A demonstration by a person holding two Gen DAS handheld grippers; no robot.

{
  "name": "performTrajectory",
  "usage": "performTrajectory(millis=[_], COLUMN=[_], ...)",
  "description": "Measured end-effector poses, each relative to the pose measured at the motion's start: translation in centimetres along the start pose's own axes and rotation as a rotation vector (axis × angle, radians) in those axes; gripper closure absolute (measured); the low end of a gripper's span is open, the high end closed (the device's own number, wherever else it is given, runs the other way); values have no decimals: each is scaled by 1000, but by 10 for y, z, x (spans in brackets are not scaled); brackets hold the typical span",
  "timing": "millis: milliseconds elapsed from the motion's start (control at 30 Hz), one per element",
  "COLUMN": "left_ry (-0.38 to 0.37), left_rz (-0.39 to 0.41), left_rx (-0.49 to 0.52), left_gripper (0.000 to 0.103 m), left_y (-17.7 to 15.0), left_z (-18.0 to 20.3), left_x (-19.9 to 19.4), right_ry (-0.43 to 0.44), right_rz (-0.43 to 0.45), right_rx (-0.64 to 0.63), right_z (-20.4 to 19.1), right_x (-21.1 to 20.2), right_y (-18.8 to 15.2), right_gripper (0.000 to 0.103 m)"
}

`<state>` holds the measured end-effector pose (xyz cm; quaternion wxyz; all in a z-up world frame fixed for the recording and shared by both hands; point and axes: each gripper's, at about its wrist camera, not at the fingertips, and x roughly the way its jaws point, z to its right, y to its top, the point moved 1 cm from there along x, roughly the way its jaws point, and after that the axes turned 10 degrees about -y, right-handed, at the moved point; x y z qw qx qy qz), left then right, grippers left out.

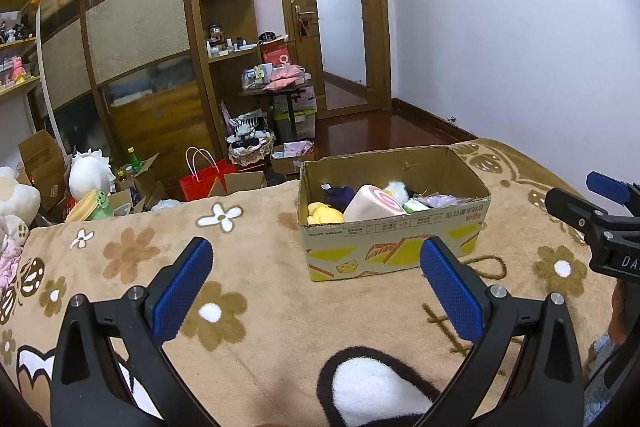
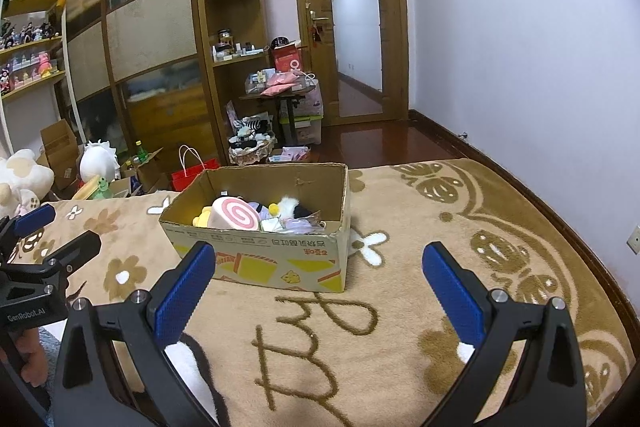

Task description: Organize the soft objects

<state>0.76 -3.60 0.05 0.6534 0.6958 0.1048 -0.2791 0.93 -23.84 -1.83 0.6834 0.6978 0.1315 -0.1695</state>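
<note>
An open cardboard box (image 1: 396, 251) stands on the brown flowered blanket (image 1: 256, 267); it also shows in the right wrist view (image 2: 280, 259). Inside lie several soft toys: a pink swirl-roll plush (image 1: 374, 205) (image 2: 236, 214), a yellow plush (image 1: 324, 214), a purple one (image 1: 340, 195) and a white fluffy one (image 1: 396, 189) (image 2: 290, 206). My left gripper (image 1: 316, 267) is open and empty, held above the blanket short of the box. My right gripper (image 2: 318, 269) is open and empty, also short of the box. Each gripper shows at the edge of the other's view (image 1: 600, 211) (image 2: 44, 239).
Beyond the bed's far edge the floor holds a red paper bag (image 1: 202, 177), open cartons (image 1: 44, 163), white plush toys (image 1: 90, 173) and a basket (image 1: 252, 147). A wardrobe, shelves and a door stand behind. A white wall runs along the right.
</note>
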Motion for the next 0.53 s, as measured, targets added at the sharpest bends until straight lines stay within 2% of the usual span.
performTrajectory(millis=[533], left_ry=[-3], left_rz=[-15], left_rx=[9], left_gripper=[1], left_y=[-3], left_z=[0], left_x=[-1], right_ry=[-1], right_rz=[0], right_rx=[3], right_z=[0], right_x=[0], right_y=[-1], right_gripper=[0])
